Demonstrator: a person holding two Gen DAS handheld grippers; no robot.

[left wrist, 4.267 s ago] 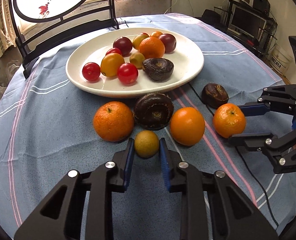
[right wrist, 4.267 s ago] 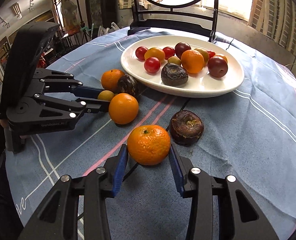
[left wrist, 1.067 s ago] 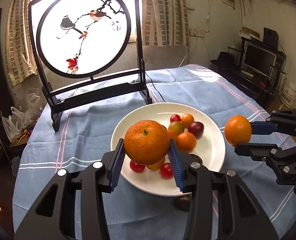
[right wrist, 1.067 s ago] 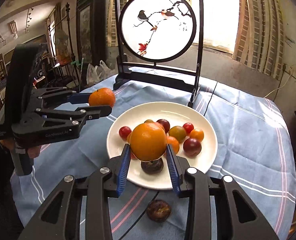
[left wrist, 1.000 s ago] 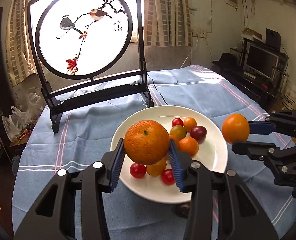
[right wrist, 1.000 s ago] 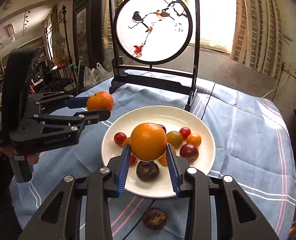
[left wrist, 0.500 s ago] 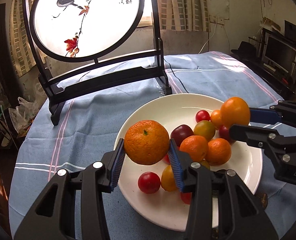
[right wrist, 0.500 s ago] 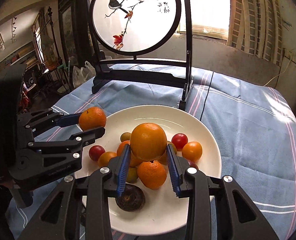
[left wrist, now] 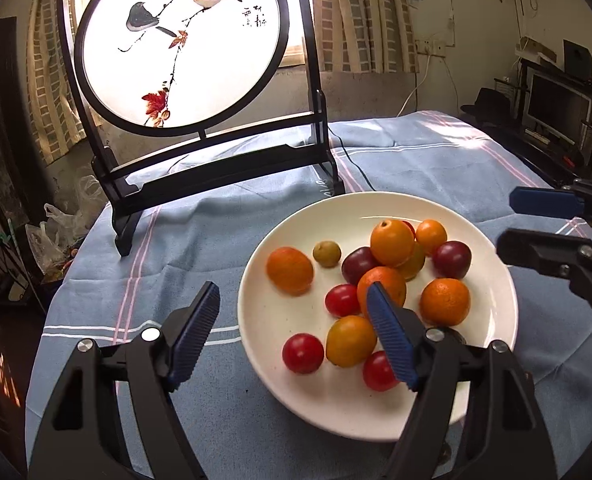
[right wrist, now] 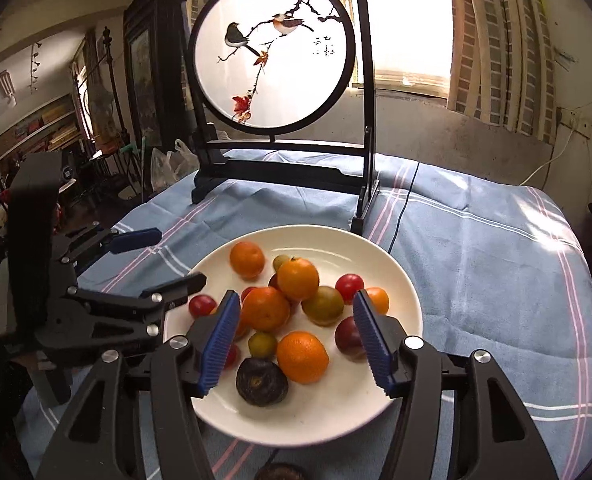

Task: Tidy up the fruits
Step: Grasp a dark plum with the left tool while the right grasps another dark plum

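Note:
A white plate [left wrist: 492,280] on the blue cloth holds several oranges, red and yellow tomatoes, plums and a dark fruit [right wrist: 261,381]. One orange [left wrist: 289,270] lies at the plate's left side; another orange [left wrist: 392,241] rests on top of the pile. My left gripper [left wrist: 292,334] is open and empty above the plate's near left rim. My right gripper [right wrist: 296,340] is open and empty above the plate [right wrist: 376,248], and it shows at the right of the left wrist view [left wrist: 536,224]. The left gripper shows at the left of the right wrist view [right wrist: 156,256].
A round painted screen on a black stand [left wrist: 184,52] stands at the back of the table, also in the right wrist view [right wrist: 272,52]. A dark fruit [right wrist: 282,472] lies on the cloth in front of the plate. A black cable [left wrist: 352,168] runs behind the plate.
Both grippers opened and let go of their oranges, which now lie on the plate. Both grippers moved closer over the plate.

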